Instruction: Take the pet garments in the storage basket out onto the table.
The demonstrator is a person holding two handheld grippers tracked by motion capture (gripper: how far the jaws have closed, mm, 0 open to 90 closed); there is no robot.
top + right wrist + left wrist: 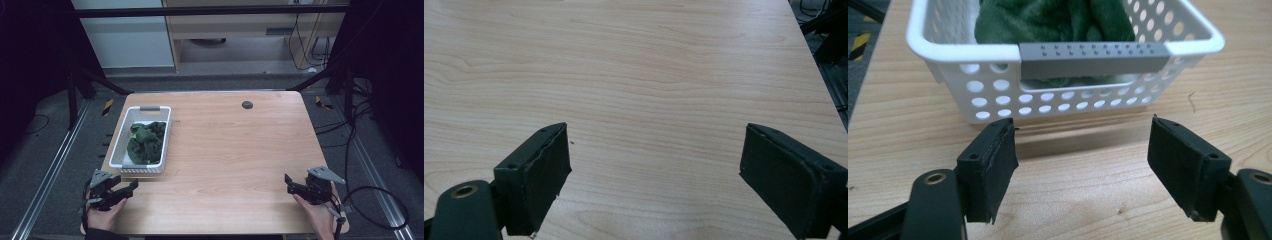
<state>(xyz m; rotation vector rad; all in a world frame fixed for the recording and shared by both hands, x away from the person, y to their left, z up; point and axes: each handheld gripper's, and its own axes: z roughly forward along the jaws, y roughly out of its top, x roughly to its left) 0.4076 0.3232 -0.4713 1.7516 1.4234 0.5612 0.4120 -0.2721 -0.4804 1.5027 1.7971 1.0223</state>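
Observation:
A white perforated basket [118, 145] with grey handles stands on the left part of the wooden table, and a crumpled dark green cloth [146, 142] lies inside it. My left gripper [129, 190] rests at the table's front left corner, just in front of the basket, open and holding nothing. In the left gripper view the basket's near wall [998, 97] and grey handle [1093, 57] are close ahead of the spread jaws, with the cloth [1048, 20] above the rim. My right gripper [290, 183] sits at the front right, open over bare wood [649, 100].
A small dark round grommet [247, 105] sits near the table's far edge. Cables [370, 200] trail on the floor to the right of the table. A pale cabinet [240, 25] stands beyond the far edge.

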